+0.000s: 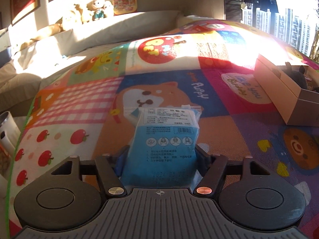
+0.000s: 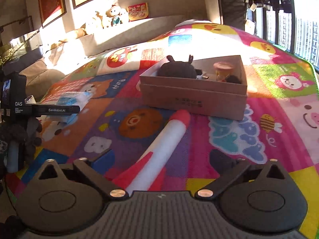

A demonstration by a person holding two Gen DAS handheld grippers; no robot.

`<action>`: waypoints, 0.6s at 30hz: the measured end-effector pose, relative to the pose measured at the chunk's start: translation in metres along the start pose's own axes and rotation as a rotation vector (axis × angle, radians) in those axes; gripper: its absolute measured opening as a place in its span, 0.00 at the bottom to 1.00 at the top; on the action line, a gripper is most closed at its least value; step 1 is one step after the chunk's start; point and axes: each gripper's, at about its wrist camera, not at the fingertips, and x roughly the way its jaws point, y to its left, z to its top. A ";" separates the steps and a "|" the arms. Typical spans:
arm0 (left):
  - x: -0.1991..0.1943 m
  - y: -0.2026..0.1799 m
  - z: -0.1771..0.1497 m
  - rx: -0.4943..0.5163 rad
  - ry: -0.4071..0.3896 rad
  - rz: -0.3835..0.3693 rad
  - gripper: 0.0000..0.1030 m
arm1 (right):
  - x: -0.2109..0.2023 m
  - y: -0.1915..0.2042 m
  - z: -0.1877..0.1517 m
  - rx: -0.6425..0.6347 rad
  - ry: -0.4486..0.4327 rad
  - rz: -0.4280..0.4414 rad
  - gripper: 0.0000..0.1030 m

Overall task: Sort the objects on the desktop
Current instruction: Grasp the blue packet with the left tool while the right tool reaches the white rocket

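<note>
A blue and white face mask packet [image 1: 162, 137] lies on the colourful play mat [image 1: 79, 99], and my left gripper [image 1: 161, 156] is shut on its near end, both fingers pressing its sides. The right wrist view shows that gripper [image 2: 59, 109] at the left with the packet [image 2: 73, 98]. A white toy rocket [image 2: 169, 135] with a red nose and red fins lies on the mat between the wide-open fingers of my right gripper [image 2: 162, 160], untouched. Just beyond its nose stands an open cardboard box [image 2: 193, 97] holding a dark plush [image 2: 177, 70] and a small cup [image 2: 223, 68].
The box [image 1: 279, 91] sits at the right in the left wrist view. A grey sofa [image 2: 119, 37] with plush toys [image 2: 113, 18] runs along the back. Windows line the right side. A white cup [image 1: 7, 127] stands off the mat's left edge.
</note>
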 end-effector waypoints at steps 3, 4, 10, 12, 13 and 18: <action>-0.006 -0.003 -0.001 0.010 -0.016 0.009 0.62 | -0.004 -0.022 -0.008 0.087 0.003 -0.025 1.00; -0.010 -0.005 -0.001 0.015 -0.022 0.003 0.61 | -0.005 -0.030 -0.011 0.128 0.003 -0.031 1.00; -0.058 -0.046 -0.005 0.087 -0.062 -0.214 0.61 | -0.008 -0.071 -0.026 0.353 -0.009 0.003 1.00; -0.073 -0.068 -0.010 0.141 -0.068 -0.307 0.61 | -0.008 -0.073 -0.027 0.372 -0.016 0.009 1.00; -0.078 -0.078 -0.013 0.163 -0.068 -0.346 0.61 | -0.007 -0.072 -0.027 0.368 -0.017 0.005 1.00; -0.097 -0.119 -0.034 0.293 -0.053 -0.473 0.69 | -0.007 -0.067 -0.029 0.342 -0.029 -0.014 1.00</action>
